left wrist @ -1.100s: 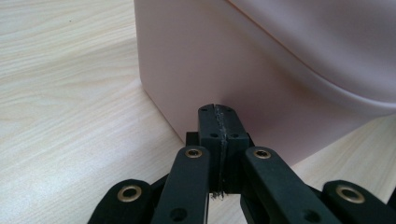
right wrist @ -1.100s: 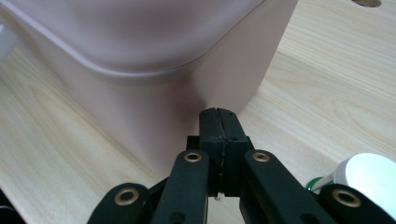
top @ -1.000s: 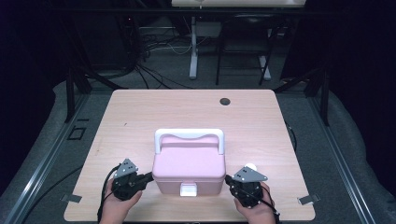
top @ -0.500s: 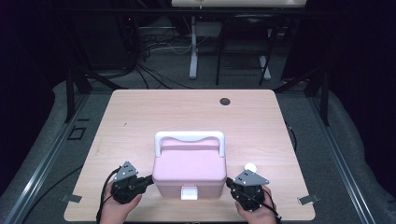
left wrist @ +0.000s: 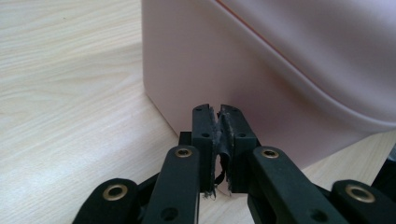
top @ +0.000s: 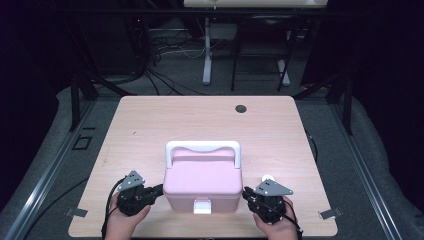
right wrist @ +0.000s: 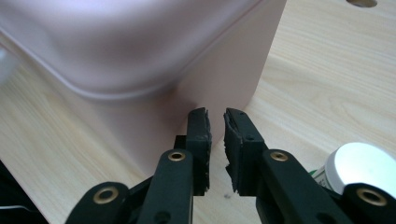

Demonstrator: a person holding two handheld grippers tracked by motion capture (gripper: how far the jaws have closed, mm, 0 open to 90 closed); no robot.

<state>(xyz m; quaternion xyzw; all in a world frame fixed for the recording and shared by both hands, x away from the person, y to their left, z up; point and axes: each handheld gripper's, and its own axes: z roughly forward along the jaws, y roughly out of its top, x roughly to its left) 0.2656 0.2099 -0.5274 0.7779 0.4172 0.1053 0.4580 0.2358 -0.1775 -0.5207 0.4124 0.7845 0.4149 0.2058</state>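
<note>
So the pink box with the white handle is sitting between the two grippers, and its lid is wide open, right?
Not quite. The pink box does sit on the table between the left gripper and the right gripper, and its handle is white, but the lid is shut, not open. The high view shows it closed, with the white latch at the front.

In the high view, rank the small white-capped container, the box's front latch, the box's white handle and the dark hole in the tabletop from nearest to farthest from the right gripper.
From the right gripper:
1. White-capped container, right beside it.
2. Front latch, on the pink box's near face.
3. White handle, along the box's far edge.
4. Dark hole, near the table's far edge.
</note>
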